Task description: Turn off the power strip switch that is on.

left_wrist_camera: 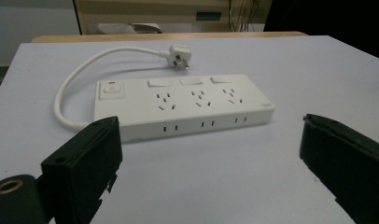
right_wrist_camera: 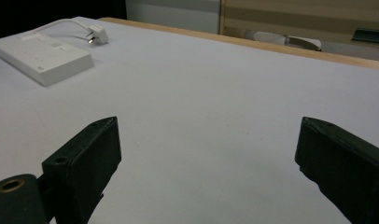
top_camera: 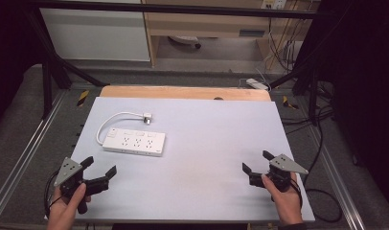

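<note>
A white power strip (top_camera: 134, 142) lies flat on the left half of the pale table (top_camera: 207, 143), with its short white cord looping back to a plug (top_camera: 147, 115). My left gripper (top_camera: 100, 165) rests near the front left corner, open and empty, a little in front of the strip. In the left gripper view the strip (left_wrist_camera: 183, 105) and plug (left_wrist_camera: 179, 55) lie just beyond the spread jaws. My right gripper (top_camera: 256, 161) sits near the front right edge, open, holding nothing. The right gripper view has the strip (right_wrist_camera: 43, 57) far off at upper left.
A wooden board (top_camera: 183, 92) edges the table's far side. Metal frame bars and rails (top_camera: 20, 153) run along both sides. Cables (top_camera: 322, 191) lie on the floor at the right, and a second white power strip (top_camera: 256, 84) lies beyond the table.
</note>
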A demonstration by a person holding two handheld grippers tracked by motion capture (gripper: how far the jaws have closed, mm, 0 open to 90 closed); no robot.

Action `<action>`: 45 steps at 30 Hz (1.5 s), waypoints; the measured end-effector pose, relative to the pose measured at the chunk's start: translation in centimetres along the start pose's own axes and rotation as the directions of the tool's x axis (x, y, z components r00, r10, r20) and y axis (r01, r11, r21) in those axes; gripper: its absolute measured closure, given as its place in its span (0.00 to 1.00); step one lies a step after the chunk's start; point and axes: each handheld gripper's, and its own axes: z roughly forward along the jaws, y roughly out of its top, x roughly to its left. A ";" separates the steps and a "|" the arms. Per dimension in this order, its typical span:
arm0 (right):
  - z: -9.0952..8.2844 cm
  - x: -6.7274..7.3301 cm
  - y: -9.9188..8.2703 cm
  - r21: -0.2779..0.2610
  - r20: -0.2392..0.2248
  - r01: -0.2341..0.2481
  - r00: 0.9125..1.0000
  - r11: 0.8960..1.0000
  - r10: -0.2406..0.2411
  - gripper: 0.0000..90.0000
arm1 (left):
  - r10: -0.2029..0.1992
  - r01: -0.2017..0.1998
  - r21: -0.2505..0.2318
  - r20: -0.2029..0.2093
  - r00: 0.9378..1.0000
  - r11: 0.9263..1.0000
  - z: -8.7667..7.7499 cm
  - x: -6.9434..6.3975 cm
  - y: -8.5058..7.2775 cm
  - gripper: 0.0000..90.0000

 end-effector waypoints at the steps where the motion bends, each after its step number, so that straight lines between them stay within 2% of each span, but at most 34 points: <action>1: 0.0 0.0 0.0 0.003 0.000 0.001 1.000 1.000 -0.001 0.08 | 0.001 -0.001 0.002 0.003 1.000 1.000 0.0 0.0 0.0 0.06; 5: 0.0 0.0 0.0 0.010 0.003 -0.014 1.000 1.000 0.014 0.07 | 0.012 -0.012 -0.002 0.016 1.000 1.000 -0.1 -0.2 0.1 0.06; 16: 0.5 0.1 -0.2 0.039 -0.004 -0.011 1.000 0.999 0.011 0.03 | 0.025 -0.025 0.003 0.013 1.000 1.000 -0.1 -0.2 0.2 0.05; 21: 0.8 0.3 -0.3 0.054 -0.002 0.002 1.000 0.999 -0.002 0.03 | 0.009 -0.009 0.004 -0.002 1.000 1.000 0.0 0.2 0.3 0.06; 24: 0.8 0.4 -0.3 0.057 -0.002 -0.004 1.000 0.998 0.004 0.03 | -0.022 0.021 0.007 0.029 0.999 1.000 0.1 0.5 0.3 0.05; 27: 0.7 0.1 -0.3 0.058 -0.007 -0.023 1.000 0.998 0.023 0.03 | -0.010 0.010 0.006 0.021 1.000 1.000 0.3 0.6 0.4 0.06; 34: 0.5 0.0 -0.2 0.054 -0.015 -0.020 1.000 0.998 0.021 0.03 | -0.044 0.044 -0.022 0.015 0.999 0.999 0.3 0.7 1.3 0.06; 36: 0.6 0.0 -0.2 0.058 -0.025 -0.023 0.999 0.998 0.024 0.03 | -0.042 0.043 -0.022 0.017 0.999 0.999 0.2 0.8 1.5 0.06; 38: 0.6 0.1 -0.2 0.062 -0.030 -0.020 0.999 0.998 0.022 0.03 | -0.053 0.053 -0.024 -0.015 0.998 0.998 0.2 0.7 1.8 0.06; 40: 0.8 0.3 -0.2 0.070 -0.040 -0.008 0.999 0.997 0.010 0.03 | -0.047 0.046 -0.021 -0.017 0.999 0.999 0.2 0.8 2.2 0.06; 42: 0.9 0.5 -0.2 0.073 -0.039 -0.004 0.999 0.997 0.007 0.04 | -0.044 0.043 -0.019 -0.009 0.999 0.999 0.2 0.8 2.6 0.06; 45: 0.8 0.5 0.1 0.053 -0.008 -0.004 1.000 0.999 0.005 0.05 | -0.042 0.042 -0.024 0.003 0.999 0.999 0.3 0.8 3.2 0.06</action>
